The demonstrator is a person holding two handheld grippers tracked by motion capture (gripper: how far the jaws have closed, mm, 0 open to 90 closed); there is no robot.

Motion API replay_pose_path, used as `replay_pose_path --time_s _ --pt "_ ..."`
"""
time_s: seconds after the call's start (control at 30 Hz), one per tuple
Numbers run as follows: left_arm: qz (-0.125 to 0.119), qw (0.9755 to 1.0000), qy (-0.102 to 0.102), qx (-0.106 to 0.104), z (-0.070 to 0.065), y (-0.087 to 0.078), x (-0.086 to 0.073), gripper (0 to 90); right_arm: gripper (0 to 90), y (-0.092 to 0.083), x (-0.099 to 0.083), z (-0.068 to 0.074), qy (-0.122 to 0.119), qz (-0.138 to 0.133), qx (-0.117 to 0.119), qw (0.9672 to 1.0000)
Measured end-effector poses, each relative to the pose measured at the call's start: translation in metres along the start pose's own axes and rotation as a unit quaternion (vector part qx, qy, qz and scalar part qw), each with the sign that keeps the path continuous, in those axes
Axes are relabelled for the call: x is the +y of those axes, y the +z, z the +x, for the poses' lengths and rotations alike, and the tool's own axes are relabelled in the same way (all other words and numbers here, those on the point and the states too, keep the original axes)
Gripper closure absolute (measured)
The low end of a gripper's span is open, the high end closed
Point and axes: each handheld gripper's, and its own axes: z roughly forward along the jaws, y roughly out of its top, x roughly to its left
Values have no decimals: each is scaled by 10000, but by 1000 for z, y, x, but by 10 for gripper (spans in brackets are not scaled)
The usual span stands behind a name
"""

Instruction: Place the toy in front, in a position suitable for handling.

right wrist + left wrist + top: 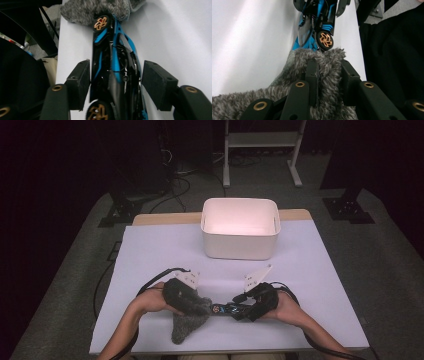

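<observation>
A black and blue toy car with gold wheels lies on the white table sheet near the front edge. Its one end is tucked into the mouth of a grey furry pouch. My left gripper is shut on the furry fabric, pinching a fold between its jaws, with the car just beyond. My right gripper is open, its jaws straddling the car's body with a gap on the right side. The pouch shows at the top of the right gripper view.
A white plastic bin stands at the back middle of the table. Dark floor, cables and a metal stand lie beyond the far edge. Both forearms come in from the front edge.
</observation>
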Motion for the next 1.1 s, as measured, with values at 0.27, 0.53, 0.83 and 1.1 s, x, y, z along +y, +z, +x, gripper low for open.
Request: replay_pose_path --time_s 0.27,0.53,0.83,1.1 --pt "21 9999 1 -143 -4 6 -5 713 293 3 -11 5 64 37 -29 10000" --pt "132 9998 29 -166 -8 13 -9 704 216 11 -22 16 -43 204 -220 9995" --pt "140 9998 -20 -146 -6 17 -10 704 181 18 -34 25 -191 380 -305 9986" --pt "119 9999 1 -60 -4 13 -8 704 231 20 -31 26 -495 285 -289 9979"
